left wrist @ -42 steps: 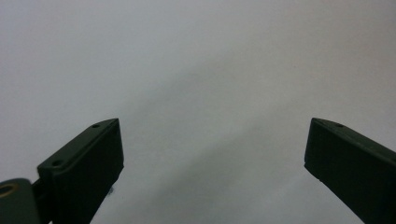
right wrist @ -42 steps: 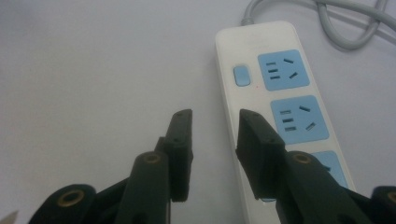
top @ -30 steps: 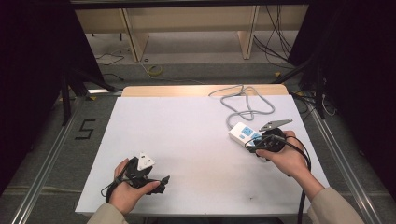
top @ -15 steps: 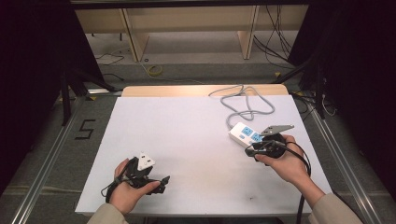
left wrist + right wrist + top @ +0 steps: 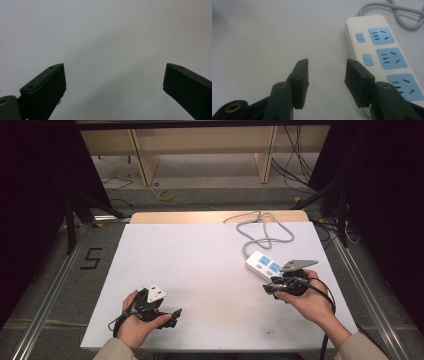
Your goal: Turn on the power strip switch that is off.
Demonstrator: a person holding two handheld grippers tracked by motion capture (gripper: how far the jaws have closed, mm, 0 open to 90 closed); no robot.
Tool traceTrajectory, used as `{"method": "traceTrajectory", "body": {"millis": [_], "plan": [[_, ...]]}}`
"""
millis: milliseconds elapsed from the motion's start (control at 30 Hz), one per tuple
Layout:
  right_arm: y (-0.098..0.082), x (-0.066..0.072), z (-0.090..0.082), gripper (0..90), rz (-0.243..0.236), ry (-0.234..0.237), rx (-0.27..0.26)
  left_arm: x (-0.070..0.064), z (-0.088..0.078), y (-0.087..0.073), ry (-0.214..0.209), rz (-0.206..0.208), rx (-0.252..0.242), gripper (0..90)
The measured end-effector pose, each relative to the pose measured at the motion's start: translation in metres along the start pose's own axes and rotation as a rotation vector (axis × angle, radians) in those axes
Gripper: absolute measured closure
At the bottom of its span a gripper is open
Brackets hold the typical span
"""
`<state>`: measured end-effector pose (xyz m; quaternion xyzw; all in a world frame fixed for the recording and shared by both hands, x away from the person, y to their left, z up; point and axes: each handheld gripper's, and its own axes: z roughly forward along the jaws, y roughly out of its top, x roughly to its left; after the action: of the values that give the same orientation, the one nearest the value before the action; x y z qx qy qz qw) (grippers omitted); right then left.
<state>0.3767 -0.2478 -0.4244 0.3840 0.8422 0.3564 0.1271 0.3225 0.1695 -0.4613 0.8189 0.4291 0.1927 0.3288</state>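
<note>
The right gripper view shows the right gripper, jaws just opened and empty, with the white plastic blue-socketed power strip immediately rightward, long axis running away, far from the left gripper.

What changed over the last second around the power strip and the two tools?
The right tool drew back slightly from the power strip, toward the person. Its jaws have just been opening, and nothing sits between them; the strip lies beside the right jaw. The strip and its grey cable lie where they were. The left tool stayed in place, jaws wide over the white table.
</note>
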Motion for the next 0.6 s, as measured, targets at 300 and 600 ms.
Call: {"method": "traceTrajectory", "body": {"millis": [300,600], "plan": [[-0.007,0.0,-0.003,47.5,0.029,0.027,-0.012,-0.002,-0.001,0.0,-0.015,-0.013,-0.007,4.0],[-0.021,0.002,-0.01,42.0,0.039,0.04,-0.057,-0.002,-0.001,0.0,-0.012,-0.007,-0.008,4.0]]}}
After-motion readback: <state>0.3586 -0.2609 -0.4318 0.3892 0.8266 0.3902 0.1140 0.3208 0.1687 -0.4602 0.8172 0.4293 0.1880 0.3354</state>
